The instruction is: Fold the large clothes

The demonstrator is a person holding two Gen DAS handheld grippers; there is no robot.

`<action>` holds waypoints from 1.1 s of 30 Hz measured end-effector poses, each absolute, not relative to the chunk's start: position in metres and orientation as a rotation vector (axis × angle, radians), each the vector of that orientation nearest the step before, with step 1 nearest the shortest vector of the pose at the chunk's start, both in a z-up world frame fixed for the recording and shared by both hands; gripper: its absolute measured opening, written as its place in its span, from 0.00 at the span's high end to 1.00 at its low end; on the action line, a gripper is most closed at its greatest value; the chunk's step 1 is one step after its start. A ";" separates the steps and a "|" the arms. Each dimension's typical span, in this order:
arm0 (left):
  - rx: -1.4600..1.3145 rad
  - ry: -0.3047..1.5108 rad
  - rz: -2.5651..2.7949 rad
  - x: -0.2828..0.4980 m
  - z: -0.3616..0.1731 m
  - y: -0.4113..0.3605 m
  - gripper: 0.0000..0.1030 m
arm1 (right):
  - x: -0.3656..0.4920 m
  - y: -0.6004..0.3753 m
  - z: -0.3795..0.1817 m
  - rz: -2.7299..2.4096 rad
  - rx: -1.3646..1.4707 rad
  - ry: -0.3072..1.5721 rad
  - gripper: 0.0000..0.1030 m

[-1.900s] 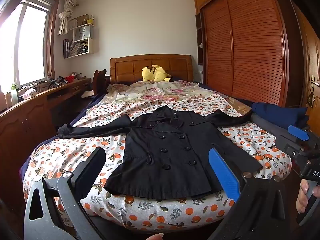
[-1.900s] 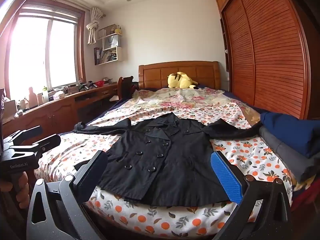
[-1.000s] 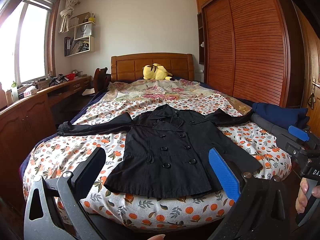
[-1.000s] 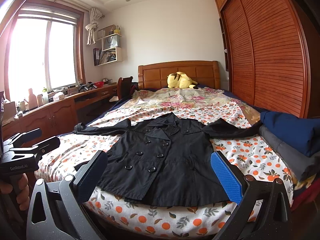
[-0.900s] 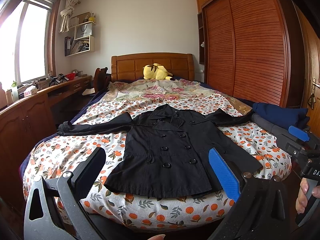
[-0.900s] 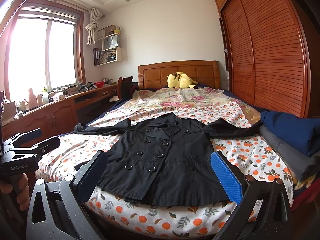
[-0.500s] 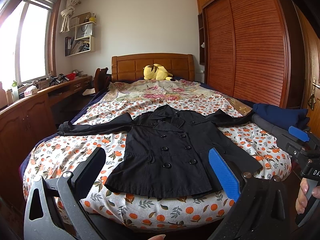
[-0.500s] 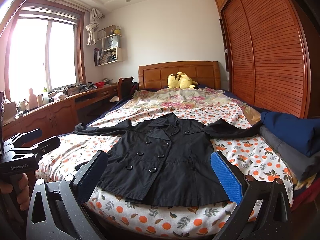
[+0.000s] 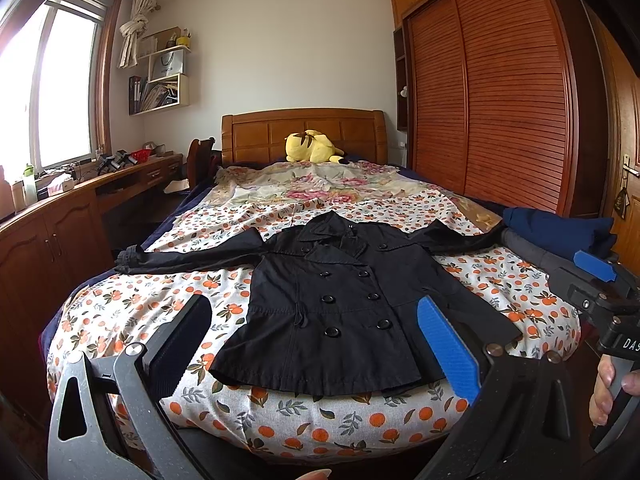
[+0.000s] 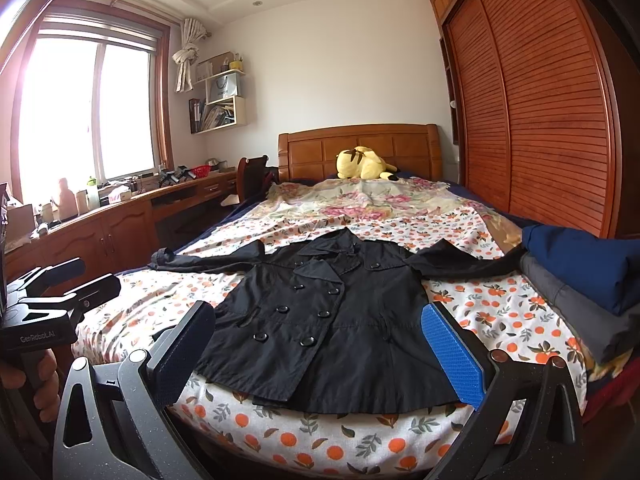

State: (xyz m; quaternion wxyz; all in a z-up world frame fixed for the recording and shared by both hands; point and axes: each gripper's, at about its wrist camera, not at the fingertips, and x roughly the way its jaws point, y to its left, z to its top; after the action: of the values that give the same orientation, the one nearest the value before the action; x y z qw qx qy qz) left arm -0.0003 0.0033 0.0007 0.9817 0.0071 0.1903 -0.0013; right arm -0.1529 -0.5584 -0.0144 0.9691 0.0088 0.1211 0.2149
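Observation:
A black double-breasted coat (image 9: pixel 332 300) (image 10: pixel 328 320) lies flat and face up on the bed, buttoned, both sleeves spread out sideways, hem toward me. My left gripper (image 9: pixel 316 344) hovers open in front of the hem, holding nothing. My right gripper (image 10: pixel 320 348) is also open and empty, short of the hem and a little to the right. Each gripper shows in the other's view: the right one (image 9: pixel 596 280) at the far right, the left one (image 10: pixel 64 280) at the far left, each held by a hand.
The bed (image 9: pixel 132 312) has an orange-print sheet and a floral blanket farther back. Folded navy and grey clothes (image 10: pixel 580 276) are stacked on its right edge. A yellow plush (image 9: pixel 312 148) sits by the headboard. A wooden desk (image 9: pixel 60 216) runs along the left, a wardrobe (image 9: pixel 508 100) along the right.
None of the objects moved; both views have only drifted very slightly, and both grippers stay open.

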 end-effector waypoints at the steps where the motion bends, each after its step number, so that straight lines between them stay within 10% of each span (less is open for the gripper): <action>1: 0.014 0.383 -0.002 0.000 0.001 0.003 0.00 | -0.153 -0.558 -0.014 0.435 0.018 0.245 0.00; 33: 0.010 0.392 0.006 0.000 -0.004 0.007 0.00 | -0.149 -0.554 -0.016 0.440 0.016 0.254 0.00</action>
State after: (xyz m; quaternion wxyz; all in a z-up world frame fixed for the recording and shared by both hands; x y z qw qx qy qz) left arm 0.0000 0.0066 -0.0043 0.9808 0.0051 0.1950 0.0028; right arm -0.1489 -0.5544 -0.0159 0.9679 0.0082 0.1256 0.2178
